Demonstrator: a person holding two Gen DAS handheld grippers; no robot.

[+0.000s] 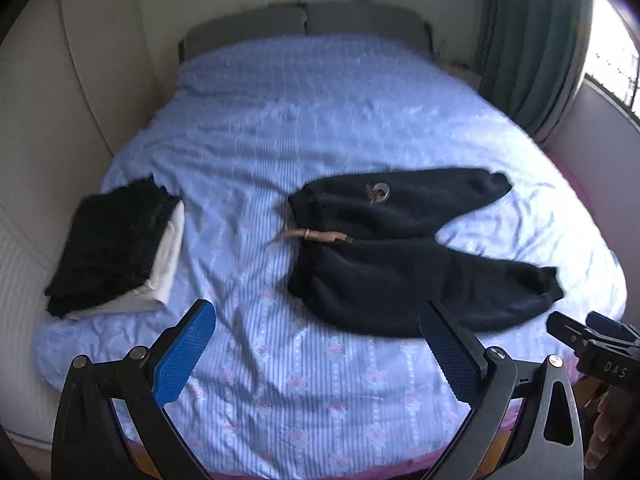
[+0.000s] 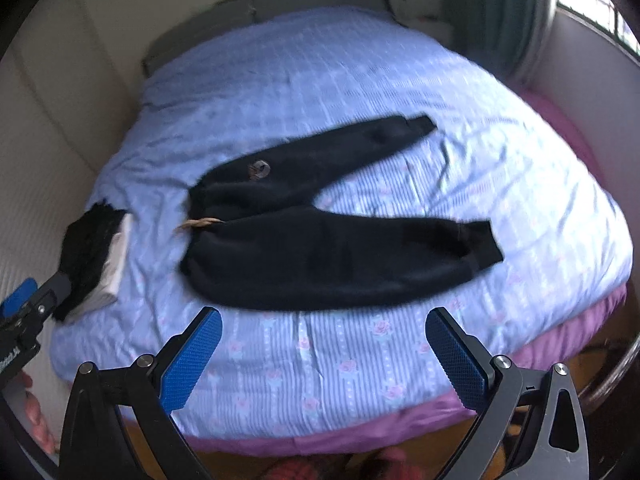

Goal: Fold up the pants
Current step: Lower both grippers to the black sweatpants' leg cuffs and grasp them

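Dark navy pants (image 1: 400,256) lie spread flat on the bed, waistband to the left, both legs pointing right and parted. A tan drawstring (image 1: 316,236) sticks out at the waist, and a small emblem (image 1: 378,192) marks the far leg. They also show in the right wrist view (image 2: 328,236). My left gripper (image 1: 316,348) is open and empty, above the bed's near edge, short of the pants. My right gripper (image 2: 322,354) is open and empty, also short of the near leg.
A stack of folded clothes (image 1: 116,248), black on white, sits at the bed's left edge. The bed has a light blue striped sheet (image 1: 280,128). A grey headboard (image 1: 304,24) stands behind. Wall at left, curtain (image 1: 528,40) and window at right.
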